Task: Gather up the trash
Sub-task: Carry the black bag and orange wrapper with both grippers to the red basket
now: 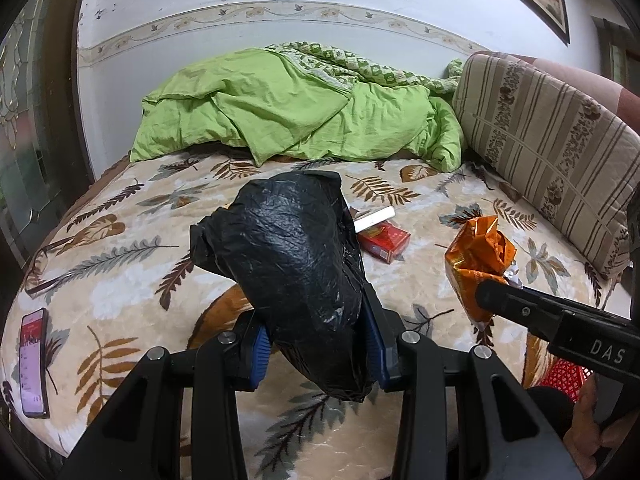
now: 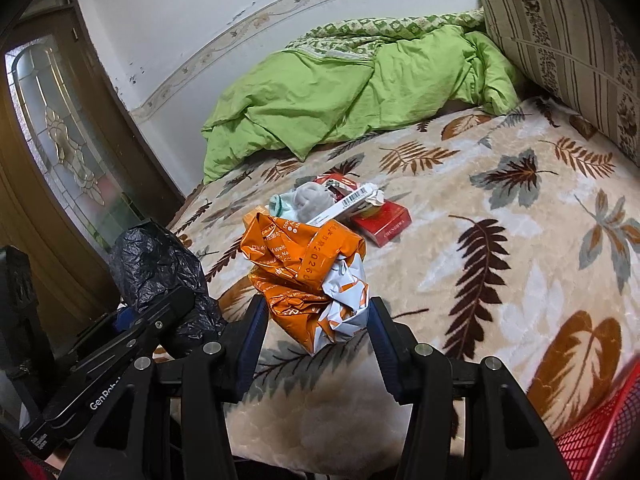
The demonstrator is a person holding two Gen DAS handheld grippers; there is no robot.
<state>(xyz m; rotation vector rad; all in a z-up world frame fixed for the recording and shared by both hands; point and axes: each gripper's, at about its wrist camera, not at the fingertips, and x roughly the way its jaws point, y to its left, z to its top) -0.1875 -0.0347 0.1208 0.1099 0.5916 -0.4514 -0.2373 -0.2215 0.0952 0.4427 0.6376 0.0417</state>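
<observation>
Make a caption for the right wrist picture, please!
Right claw clamps a crumpled orange foil wrapper above the leaf-patterned bed blanket.

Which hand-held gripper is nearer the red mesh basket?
Right. The right hand-held gripper, clamping an orange wrapper, is beside the red mesh basket; the left hand-held gripper, clamping black plastic, sits beyond it.

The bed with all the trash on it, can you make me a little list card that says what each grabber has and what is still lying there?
left gripper: shut on black plastic bag
right gripper: shut on orange wrapper
still on the bed: red box, white barcoded strip, grey sock
phone: flat on the leaf-print blanket
back of bed: green duvet
red basket: at the bed's near edge
</observation>
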